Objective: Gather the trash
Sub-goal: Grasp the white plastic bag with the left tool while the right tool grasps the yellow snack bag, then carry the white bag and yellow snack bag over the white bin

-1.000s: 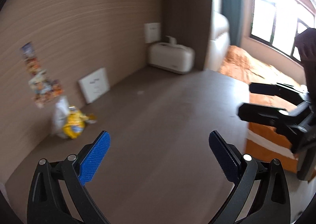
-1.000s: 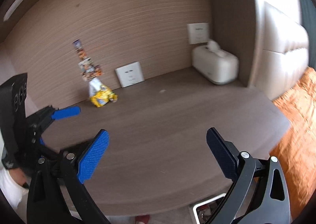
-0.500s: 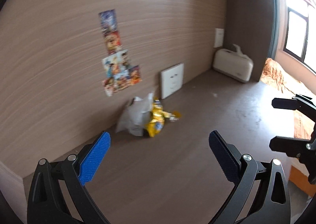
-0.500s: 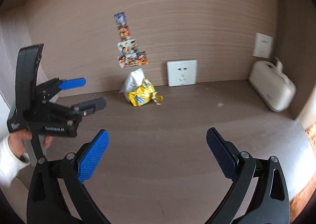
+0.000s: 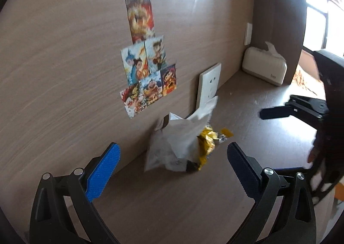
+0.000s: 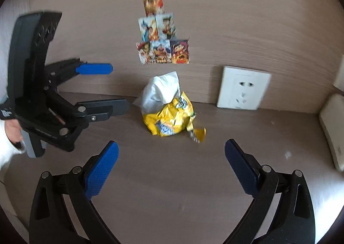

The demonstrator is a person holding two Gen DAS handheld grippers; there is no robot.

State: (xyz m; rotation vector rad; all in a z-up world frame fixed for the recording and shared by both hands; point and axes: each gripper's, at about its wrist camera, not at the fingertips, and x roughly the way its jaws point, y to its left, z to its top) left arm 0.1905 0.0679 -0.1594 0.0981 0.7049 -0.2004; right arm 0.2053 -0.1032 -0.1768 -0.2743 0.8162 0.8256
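Both tools are wide open and empty. The left gripper (image 5: pixel 173 158) lines up on the trash, the right gripper (image 6: pixel 172 158) hangs just short of it. The trash sits on the brown desk (image 6: pixel 172 190) against the wooden wall (image 6: pixel 258 18), under the stickers (image 6: pixel 162 50) and beside the socket (image 6: pixel 243 91): a white paper bag (image 5: pixel 178 140) leaning on a crumpled yellow snack wrapper (image 6: pixel 169 121). Both look feather-light, soft and crinkly; the foil is probably slippery. The best bite looks like the bag's bunched top or the wrapper's thick crumpled middle, not a loose corner.
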